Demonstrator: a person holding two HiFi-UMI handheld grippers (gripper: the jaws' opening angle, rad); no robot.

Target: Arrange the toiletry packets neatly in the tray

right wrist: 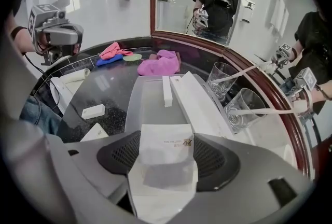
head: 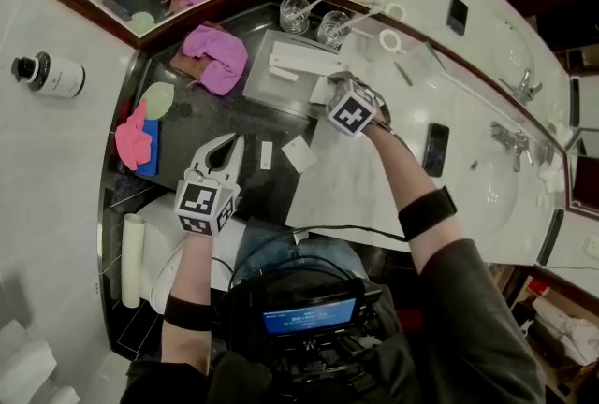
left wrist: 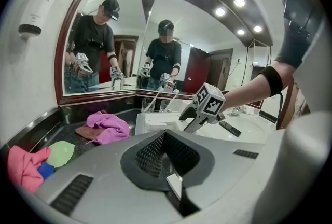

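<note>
At frame's lower centre, right tool [right wrist: 167,162] pinches a packet [right wrist: 165,140] over the tray [right wrist: 148,103]; loose, it could drop askew; left tool [left wrist: 165,158] pressed together.

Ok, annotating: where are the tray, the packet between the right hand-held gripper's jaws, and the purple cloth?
tray [right wrist: 149,109]: right gripper view, bare floor.
packet [right wrist: 165,158]: right gripper view, its middle.
purple cloth [right wrist: 162,64]: right gripper view, centre fold.
</note>
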